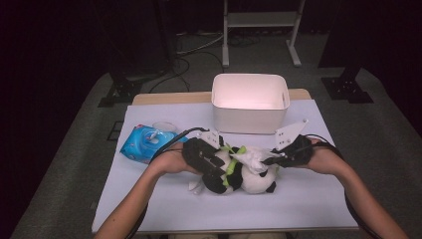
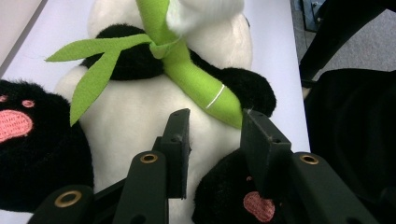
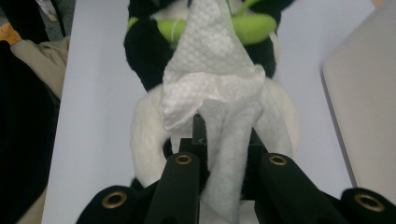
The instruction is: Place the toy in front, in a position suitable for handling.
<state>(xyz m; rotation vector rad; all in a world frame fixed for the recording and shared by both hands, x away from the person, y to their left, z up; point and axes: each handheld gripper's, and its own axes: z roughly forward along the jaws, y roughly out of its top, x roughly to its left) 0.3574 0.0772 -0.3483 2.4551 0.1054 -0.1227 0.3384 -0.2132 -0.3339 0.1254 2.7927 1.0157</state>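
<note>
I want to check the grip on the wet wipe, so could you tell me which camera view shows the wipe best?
The right gripper view: the white wet wipe hangs large and sharp, pinched in the right gripper, draped over the plush panda. The high view shows it as a small crumpled white patch. The left gripper view catches just a white corner at the top.

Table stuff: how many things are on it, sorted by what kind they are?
Plush panda: 1
White wipe, pinched in the right tool: 1
Blue wipes pack: 1
White bin: 1
Hand-held tools, counting the left tool: 2
Total: 6
</note>
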